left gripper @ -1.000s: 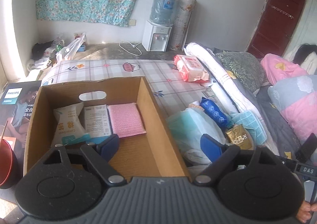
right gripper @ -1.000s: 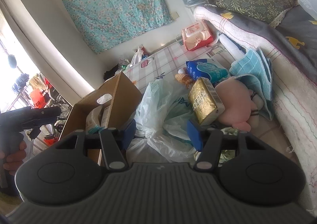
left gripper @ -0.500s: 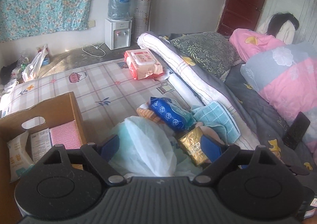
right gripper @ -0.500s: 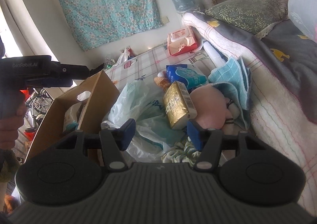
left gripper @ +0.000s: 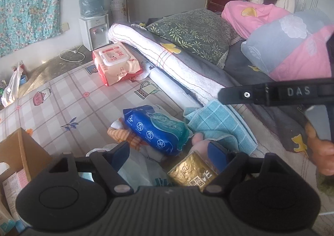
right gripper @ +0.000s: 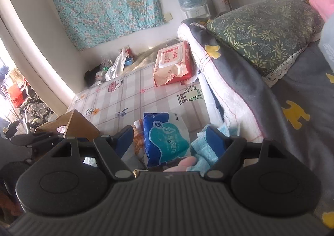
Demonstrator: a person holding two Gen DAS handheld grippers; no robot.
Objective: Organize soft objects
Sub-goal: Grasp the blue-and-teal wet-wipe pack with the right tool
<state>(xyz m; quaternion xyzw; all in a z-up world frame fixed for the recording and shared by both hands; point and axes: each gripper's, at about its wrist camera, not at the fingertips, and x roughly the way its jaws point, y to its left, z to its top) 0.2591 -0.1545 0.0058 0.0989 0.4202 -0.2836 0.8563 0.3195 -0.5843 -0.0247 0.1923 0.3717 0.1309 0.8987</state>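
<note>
Both claws wide and empty; right gripper (right gripper: pixel 169 137) should straddle the blue tissue pack (right gripper: pixel 167 137) squarely at mid-body before closing gently.

Glossy blue plastic pack (left gripper: pixel 155 129); shiny gold foil pack (left gripper: pixel 193 170); woven teal cloth (left gripper: pixel 219 124); matt cardboard box (left gripper: pixel 25 150).

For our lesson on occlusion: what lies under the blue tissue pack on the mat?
Under the blue tissue pack an orange striped soft item and some white fabric stick out at its left. A pink plush toy pokes out at its right. How far they extend beneath is hidden.
</note>
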